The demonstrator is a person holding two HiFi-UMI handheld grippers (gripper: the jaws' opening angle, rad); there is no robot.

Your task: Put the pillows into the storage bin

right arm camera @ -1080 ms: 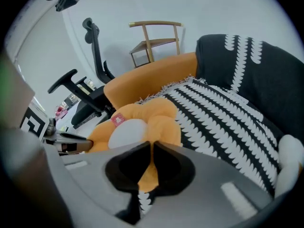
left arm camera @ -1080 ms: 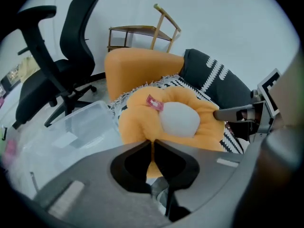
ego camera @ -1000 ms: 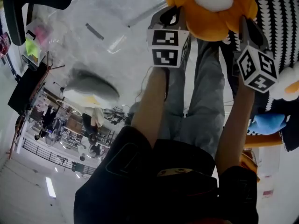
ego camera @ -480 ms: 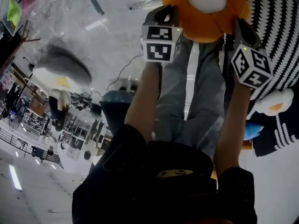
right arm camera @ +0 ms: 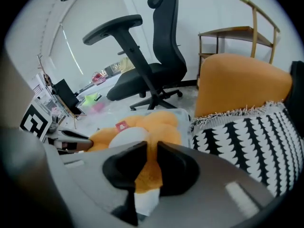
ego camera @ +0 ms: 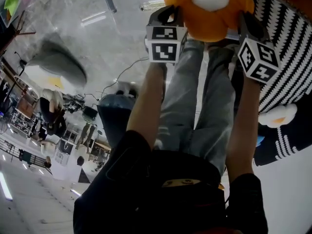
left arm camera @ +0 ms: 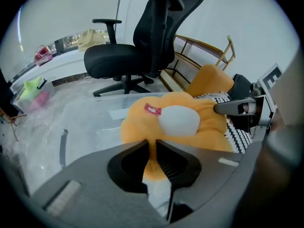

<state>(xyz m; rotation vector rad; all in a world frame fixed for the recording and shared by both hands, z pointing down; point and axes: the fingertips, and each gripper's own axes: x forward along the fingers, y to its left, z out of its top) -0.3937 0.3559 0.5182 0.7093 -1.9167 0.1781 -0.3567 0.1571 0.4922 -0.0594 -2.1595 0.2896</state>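
Between the two grippers: the orange flower-shaped plush pillow with a white centre (ego camera: 217,27) hangs by opposite petals, over what looks like the clear plastic storage bin (left arm camera: 88,125).
Left gripper (left arm camera: 153,145): jaws narrow, pinching a fold of orange plush. They have just been easing apart, with the fabric between them.
Right gripper (right arm camera: 152,148): likewise narrow on the opposite petal, just easing apart, with plush between the pads.
Step in hand: judged to be letting this pillow go into the bin.
Doing it well: release both sides together so the pillow drops flat. Get the whole flower past the rim first, or a petal may catch and tip it out.
Left to do: the black-and-white patterned pillow (right arm camera: 251,144) and the plain orange cushion (right arm camera: 242,82) lie beside the bin, not in it.
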